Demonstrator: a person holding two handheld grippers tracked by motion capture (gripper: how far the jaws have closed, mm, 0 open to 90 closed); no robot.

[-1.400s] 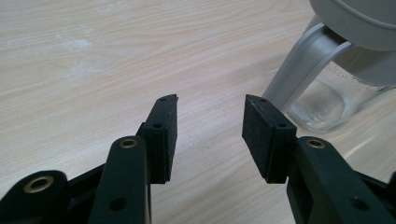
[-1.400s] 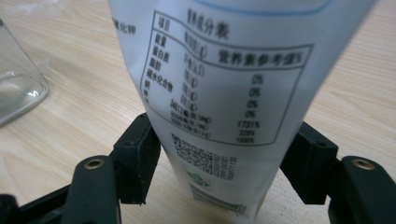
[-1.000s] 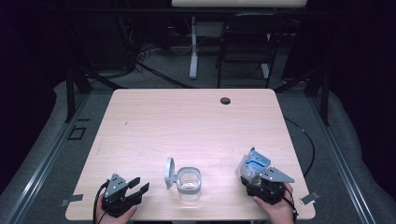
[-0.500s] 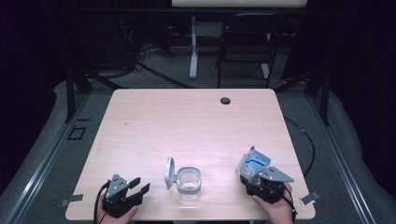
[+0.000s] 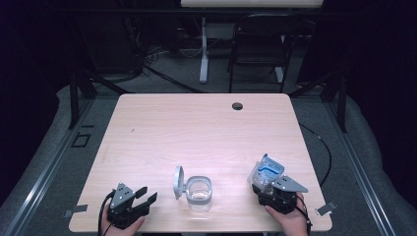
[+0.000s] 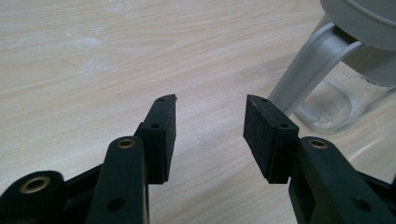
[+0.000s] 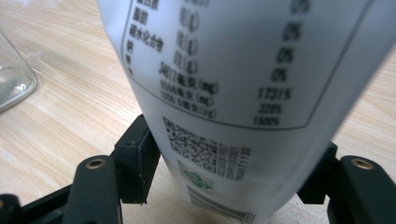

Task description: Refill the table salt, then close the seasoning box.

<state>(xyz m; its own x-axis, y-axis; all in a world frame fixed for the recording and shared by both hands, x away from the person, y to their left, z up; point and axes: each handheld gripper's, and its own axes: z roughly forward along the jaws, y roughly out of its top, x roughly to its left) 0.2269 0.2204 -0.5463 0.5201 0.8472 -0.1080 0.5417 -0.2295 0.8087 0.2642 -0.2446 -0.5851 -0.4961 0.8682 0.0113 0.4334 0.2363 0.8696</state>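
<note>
A clear glass jar (image 5: 200, 192) stands near the table's front edge, its grey hinged lid (image 5: 178, 182) flipped open to the left. My left gripper (image 5: 146, 193) rests at the front left, open and holding nothing. In the left gripper view the left gripper (image 6: 210, 126) points at bare wood, with the jar (image 6: 336, 98) and its lid (image 6: 359, 18) just to the upper right. My right gripper (image 5: 265, 184) sits at the front right, shut on a white and blue packet (image 5: 267, 169). The packet (image 7: 233, 70) carries a printed table and a QR code between the right gripper (image 7: 233, 172) jaws.
The pale wooden table (image 5: 196, 132) has a round cable hole (image 5: 237, 105) near its far edge. A dark chair (image 5: 258, 44) and a white stand (image 5: 203, 49) are on the floor beyond. Tape tabs (image 5: 74, 212) stick out at the front corners. The jar's edge (image 7: 11, 79) shows left of the packet.
</note>
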